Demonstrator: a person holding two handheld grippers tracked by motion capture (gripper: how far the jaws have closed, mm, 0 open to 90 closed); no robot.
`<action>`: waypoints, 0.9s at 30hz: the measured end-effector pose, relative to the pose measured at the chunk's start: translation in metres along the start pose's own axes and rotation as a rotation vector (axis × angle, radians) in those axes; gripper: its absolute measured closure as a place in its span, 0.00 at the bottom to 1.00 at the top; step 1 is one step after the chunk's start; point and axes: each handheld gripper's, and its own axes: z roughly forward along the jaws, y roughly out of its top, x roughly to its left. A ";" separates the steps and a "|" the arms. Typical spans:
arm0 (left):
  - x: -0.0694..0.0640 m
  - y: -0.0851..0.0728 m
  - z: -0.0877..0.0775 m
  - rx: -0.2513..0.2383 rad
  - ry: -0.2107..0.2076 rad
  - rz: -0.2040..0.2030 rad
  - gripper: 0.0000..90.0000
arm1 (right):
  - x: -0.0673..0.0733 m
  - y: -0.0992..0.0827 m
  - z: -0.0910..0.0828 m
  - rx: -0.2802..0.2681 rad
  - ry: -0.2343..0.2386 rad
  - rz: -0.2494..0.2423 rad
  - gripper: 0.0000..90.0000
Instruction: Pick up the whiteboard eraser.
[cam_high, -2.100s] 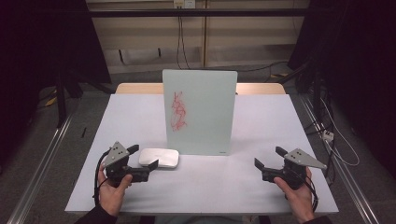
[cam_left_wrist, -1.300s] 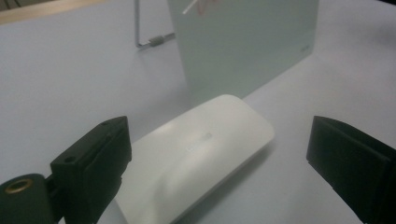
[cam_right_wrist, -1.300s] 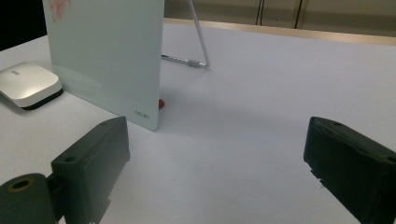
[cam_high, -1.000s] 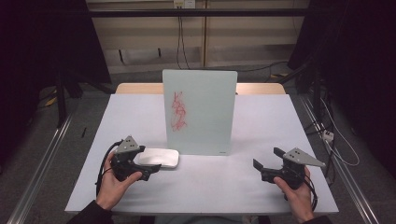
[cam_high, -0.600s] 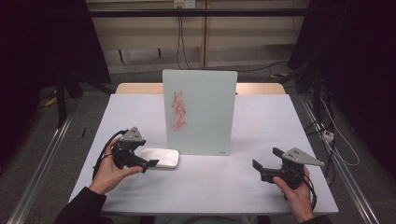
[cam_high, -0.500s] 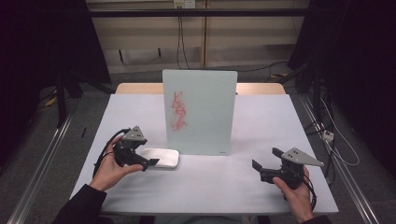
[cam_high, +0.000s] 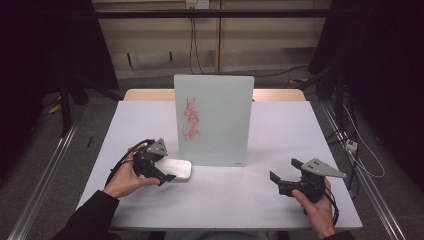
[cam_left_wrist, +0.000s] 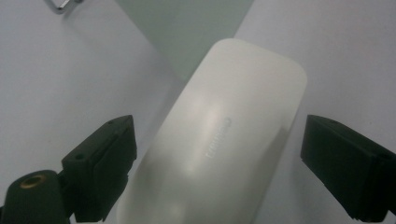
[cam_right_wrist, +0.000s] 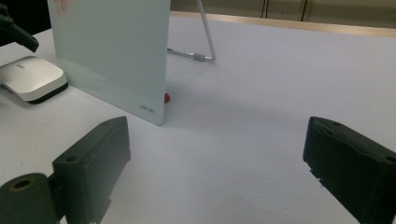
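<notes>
Left gripper: the left gripper (cam_high: 167, 175) sits at the near left of the table (cam_high: 300, 130), over the near-left end of the white eraser (cam_high: 176, 169). Its jaws have just been closing and now stand on either side of the eraser; in the left gripper view a gap shows on the right, and on the left I cannot tell whether the pad touches, so no grip is made.
White eraser: the white eraser (cam_left_wrist: 219, 140) lies flat on the table, just in front of the board's near-left corner, its long body running between the two black jaws.
Board: the pale green board (cam_high: 214, 120) stands upright at mid-table on a wire stand (cam_right_wrist: 205, 42), with red scribbles (cam_high: 190, 119) on its left half.
Right gripper: the right gripper (cam_high: 282, 182) is held at the near right, well apart from the board, jaws wide apart with only bare table between them (cam_right_wrist: 215, 158).
</notes>
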 end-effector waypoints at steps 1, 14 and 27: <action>0.000 0.001 0.001 0.013 -0.009 0.020 0.12 | 0.000 0.000 0.000 0.000 0.000 0.000 0.08; 0.005 0.006 0.014 0.085 -0.058 0.135 0.21 | 0.000 0.000 0.001 0.005 0.001 0.005 0.08; 0.005 0.010 0.022 0.143 -0.072 0.181 0.25 | -0.001 0.000 0.001 0.009 0.008 0.020 0.08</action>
